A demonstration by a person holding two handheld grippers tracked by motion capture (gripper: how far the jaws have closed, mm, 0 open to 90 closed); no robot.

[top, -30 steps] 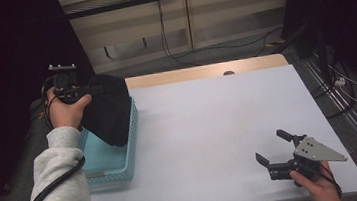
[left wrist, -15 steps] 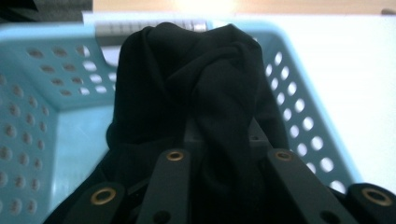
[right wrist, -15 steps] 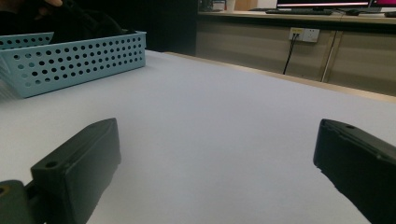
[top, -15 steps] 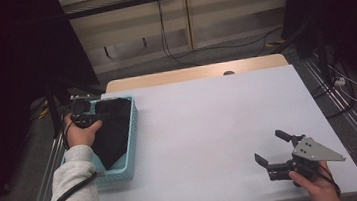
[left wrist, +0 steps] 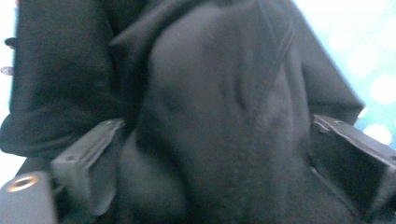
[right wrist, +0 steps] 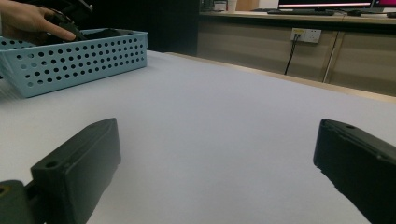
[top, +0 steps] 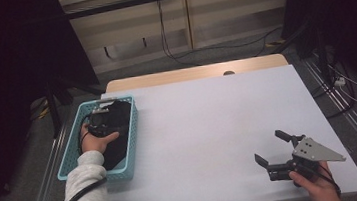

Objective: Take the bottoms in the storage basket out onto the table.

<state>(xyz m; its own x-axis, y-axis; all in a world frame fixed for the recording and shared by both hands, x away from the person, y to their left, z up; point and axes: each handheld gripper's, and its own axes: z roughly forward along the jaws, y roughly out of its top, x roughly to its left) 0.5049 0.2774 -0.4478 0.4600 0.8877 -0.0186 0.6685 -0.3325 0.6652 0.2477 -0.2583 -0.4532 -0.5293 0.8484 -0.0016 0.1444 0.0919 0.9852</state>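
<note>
A lab or office workroom: beyond the white table (top: 209,127) stand pale cabinets (top: 218,16) with a wall socket (right wrist: 304,35), cables (top: 182,55) trailing below, monitors (right wrist: 327,3) above.

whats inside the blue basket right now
A black cloth lies in the blue basket, with the left gripper down on it, its jaws just opened wide around a fold. The cloth covers most of the basket floor, so anything beneath it is hidden.
</note>
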